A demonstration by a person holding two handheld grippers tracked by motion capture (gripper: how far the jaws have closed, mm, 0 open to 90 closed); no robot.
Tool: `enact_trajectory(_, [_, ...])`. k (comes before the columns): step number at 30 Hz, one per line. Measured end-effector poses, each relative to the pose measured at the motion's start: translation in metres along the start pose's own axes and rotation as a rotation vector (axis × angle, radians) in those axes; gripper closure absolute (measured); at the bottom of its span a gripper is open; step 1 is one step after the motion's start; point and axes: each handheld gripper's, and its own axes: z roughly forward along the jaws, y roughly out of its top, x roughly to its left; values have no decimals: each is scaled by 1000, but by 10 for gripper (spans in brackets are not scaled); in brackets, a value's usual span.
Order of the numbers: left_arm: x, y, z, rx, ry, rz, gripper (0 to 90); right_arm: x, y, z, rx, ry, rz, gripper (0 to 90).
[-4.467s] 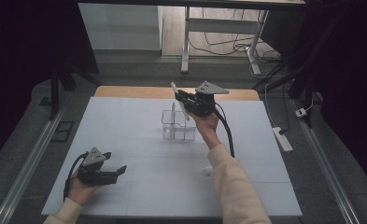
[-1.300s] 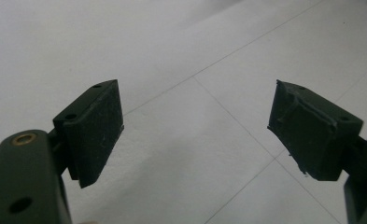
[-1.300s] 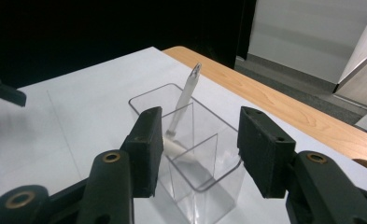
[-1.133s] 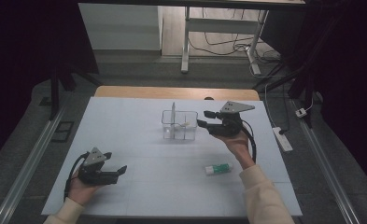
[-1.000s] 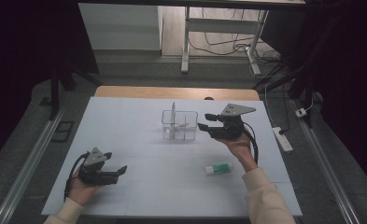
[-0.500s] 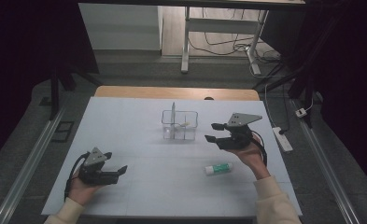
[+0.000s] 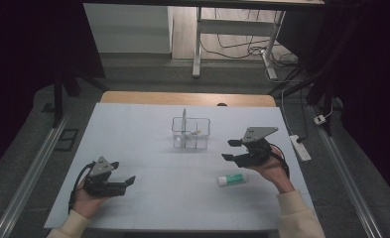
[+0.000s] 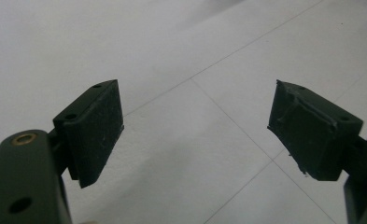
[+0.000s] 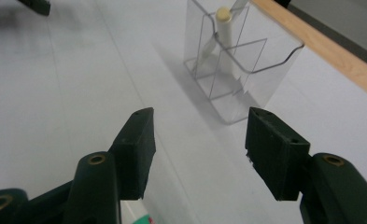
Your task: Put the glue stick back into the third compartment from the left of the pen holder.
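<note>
Hovering at right of centre in the high view, the right hand-held gripper point(image 7: 230, 150) has just been opening, nothing between its jaws, above the tube point(image 7: 231, 179) lying on the table point(image 7: 143, 129), near the clear organizer point(image 7: 191, 133). The left hand-held gripper point(image 7: 128, 180) rests wide and empty at lower left, kept clear.

Table point(image 7: 148, 124): white top, thin grid lines, wood edge along the far side. On it, a clear divided organizer point(image 7: 191, 133) stood center-far, holding upright items. A white tube with green end point(image 7: 232, 179) lay flat, near-right of the organizer, well apart from it.
</note>
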Motion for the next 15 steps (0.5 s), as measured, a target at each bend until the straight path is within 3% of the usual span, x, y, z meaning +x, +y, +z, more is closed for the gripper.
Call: enact_trajectory(15, [0, -1, 0, 1, 1, 3, 177, 3, -8, 5, 95, 43, -38, 396])
